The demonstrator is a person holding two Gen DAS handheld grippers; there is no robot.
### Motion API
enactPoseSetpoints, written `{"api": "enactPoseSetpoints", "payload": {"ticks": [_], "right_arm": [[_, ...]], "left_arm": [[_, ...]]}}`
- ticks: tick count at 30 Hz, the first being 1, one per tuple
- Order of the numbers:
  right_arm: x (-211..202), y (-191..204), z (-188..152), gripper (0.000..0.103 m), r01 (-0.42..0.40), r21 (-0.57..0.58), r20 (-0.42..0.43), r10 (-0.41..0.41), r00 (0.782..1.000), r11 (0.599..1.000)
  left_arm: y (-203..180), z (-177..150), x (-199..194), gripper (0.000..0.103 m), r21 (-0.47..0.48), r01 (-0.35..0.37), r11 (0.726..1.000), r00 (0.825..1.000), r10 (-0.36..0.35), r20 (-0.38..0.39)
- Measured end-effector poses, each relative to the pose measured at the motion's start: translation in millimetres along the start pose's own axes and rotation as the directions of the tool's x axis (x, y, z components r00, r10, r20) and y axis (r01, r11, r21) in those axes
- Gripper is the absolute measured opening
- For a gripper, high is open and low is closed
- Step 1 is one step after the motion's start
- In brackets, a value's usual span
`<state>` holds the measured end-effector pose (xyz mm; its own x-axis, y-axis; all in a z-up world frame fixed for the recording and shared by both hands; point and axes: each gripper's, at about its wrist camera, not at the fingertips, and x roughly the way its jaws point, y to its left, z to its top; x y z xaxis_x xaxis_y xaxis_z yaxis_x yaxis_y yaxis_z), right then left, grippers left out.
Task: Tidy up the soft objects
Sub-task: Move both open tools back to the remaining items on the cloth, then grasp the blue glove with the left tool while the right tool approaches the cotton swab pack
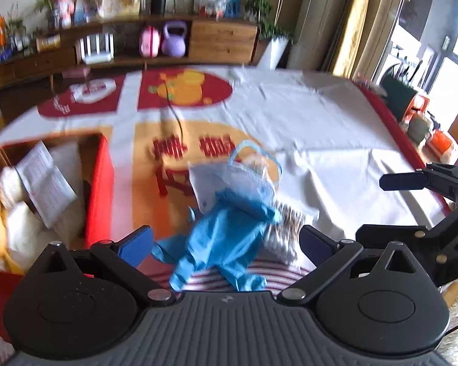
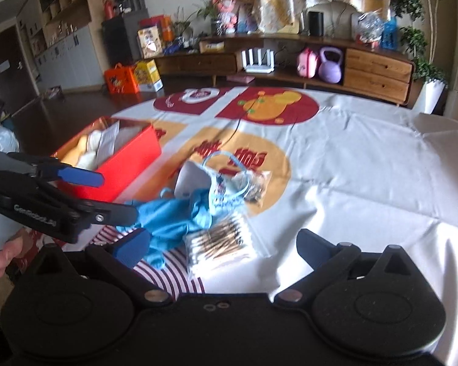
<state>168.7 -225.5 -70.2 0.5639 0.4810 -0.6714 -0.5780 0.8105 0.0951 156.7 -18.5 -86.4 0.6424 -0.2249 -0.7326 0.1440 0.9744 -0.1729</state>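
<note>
Crumpled blue gloves (image 1: 223,238) (image 2: 168,219) lie on the printed tablecloth, partly on a red-and-white striped cloth (image 1: 271,271) (image 2: 171,271). Just beyond them sits a white-and-blue face mask (image 1: 235,183) (image 2: 195,180). A clear bag of cotton swabs (image 1: 285,228) (image 2: 219,241) lies to their right. My left gripper (image 1: 226,235) is open, its blue pads spread to either side of the gloves and above them. My right gripper (image 2: 223,236) is open too, over the swab bag. Each gripper shows in the other's view: right (image 1: 390,207), left (image 2: 107,195).
An open red box (image 1: 99,189) (image 2: 131,158) holding pale soft items and a paper sheet stands left of the pile. A small clear bag of dark bits (image 2: 253,186) lies by the mask. A black cable (image 1: 177,116) crosses the cloth. A hand (image 2: 3,256) holds the left gripper.
</note>
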Motion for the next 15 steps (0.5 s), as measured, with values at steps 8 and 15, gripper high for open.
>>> {"api": "enactPoseSetpoints", "payload": {"ticks": [8, 15], "right_arm": [[29.7, -0.7, -11.5, 0.101, -0.019, -0.041, -0.066, 0.016, 0.998, 0.999], [50.7, 4.8, -19.0, 0.101, -0.025, -0.111, -0.092, 0.015, 0.996, 0.993]], "left_arm": [[0.0, -6.3, 29.6, 0.102, -0.026, -0.014, 1.0, 0.999, 0.013, -0.029], [2.3, -8.0, 50.6, 0.102, -0.02, -0.058, 0.998, 0.997, 0.057, -0.046]]}}
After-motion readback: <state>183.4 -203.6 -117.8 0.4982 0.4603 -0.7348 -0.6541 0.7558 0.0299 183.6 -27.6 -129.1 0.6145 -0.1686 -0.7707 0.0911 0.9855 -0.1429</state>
